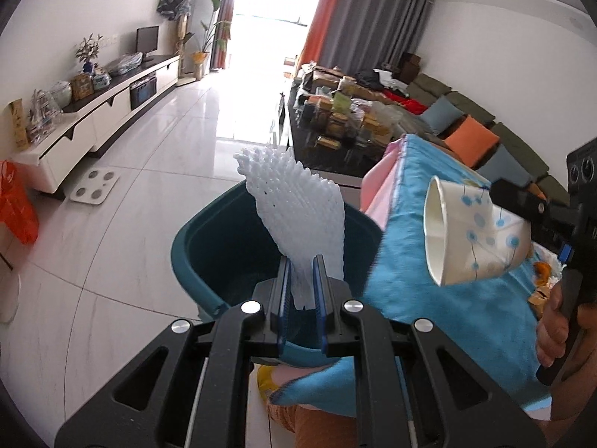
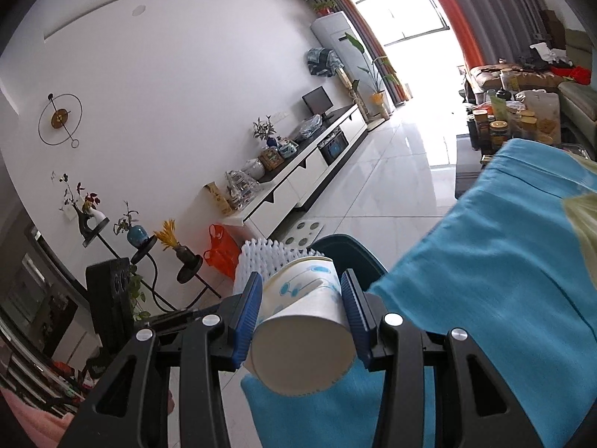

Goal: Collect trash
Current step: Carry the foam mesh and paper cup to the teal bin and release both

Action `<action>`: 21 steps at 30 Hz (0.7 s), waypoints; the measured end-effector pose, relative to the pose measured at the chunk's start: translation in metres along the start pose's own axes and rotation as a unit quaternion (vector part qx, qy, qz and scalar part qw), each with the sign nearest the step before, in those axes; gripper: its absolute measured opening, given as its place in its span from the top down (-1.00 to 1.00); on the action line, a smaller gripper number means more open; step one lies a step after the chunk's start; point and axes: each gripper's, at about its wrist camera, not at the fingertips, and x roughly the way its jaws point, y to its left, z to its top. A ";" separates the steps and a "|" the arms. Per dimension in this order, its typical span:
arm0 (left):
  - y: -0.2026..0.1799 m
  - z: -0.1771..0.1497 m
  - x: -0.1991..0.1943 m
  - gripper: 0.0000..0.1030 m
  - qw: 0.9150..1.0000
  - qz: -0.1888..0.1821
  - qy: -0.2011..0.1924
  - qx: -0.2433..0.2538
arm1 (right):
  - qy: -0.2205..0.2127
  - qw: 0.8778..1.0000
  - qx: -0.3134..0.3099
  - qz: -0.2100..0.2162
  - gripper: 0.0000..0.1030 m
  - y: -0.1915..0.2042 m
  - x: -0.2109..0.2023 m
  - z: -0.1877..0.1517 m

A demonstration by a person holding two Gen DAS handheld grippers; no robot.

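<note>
My left gripper [image 1: 303, 263] is shut on a white foam fruit net [image 1: 294, 205] and holds it upright over the dark teal trash bin [image 1: 209, 235]. My right gripper [image 2: 300, 280] is shut on a white paper cup with blue dots [image 2: 302, 321], held on its side, base toward the camera. In the left wrist view the paper cup [image 1: 466, 235] hangs to the right of the bin, over the blue cloth [image 1: 421, 261]. The foam net [image 2: 261, 261] and the bin rim [image 2: 347, 250] show just beyond the cup in the right wrist view.
A blue cloth-covered surface [image 2: 503, 280] lies at the right. A long TV cabinet [image 1: 112, 104] lines the left wall, a scale [image 1: 95, 186] and an orange bag [image 1: 16, 205] on the floor by it. A cluttered dark coffee table [image 1: 335, 142] and sofa [image 1: 485, 130] stand beyond.
</note>
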 end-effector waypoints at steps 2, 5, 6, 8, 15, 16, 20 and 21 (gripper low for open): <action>0.003 0.002 0.005 0.76 1.000 0.005 0.004 -0.004 | 0.006 1.000 -0.002 -0.002 0.18 0.001 0.013 0.005; 0.008 0.003 0.012 0.76 1.000 0.014 0.010 -0.006 | 0.017 1.000 0.002 -0.007 0.18 -0.001 0.031 0.010; 0.008 0.004 0.015 0.76 1.000 0.016 0.012 -0.008 | 0.018 1.000 0.003 -0.009 0.18 -0.001 0.035 0.011; 0.010 0.005 0.021 0.76 1.000 0.019 0.016 -0.010 | 0.026 1.000 0.010 -0.011 0.18 -0.002 0.044 0.013; 0.014 0.006 0.041 0.74 0.999 0.027 0.033 -0.016 | 0.046 0.998 0.012 -0.031 0.17 0.002 0.077 0.023; 0.014 0.005 0.044 0.74 0.999 0.029 0.036 -0.018 | 0.051 0.998 0.012 -0.036 0.16 0.003 0.083 0.023; 0.015 0.003 0.056 0.72 0.998 0.029 0.045 -0.026 | 0.064 0.997 0.017 -0.047 0.09 0.004 0.100 0.025; 0.015 0.003 0.059 0.72 0.998 0.030 0.046 -0.028 | 0.065 0.996 0.018 -0.051 0.05 0.003 0.103 0.026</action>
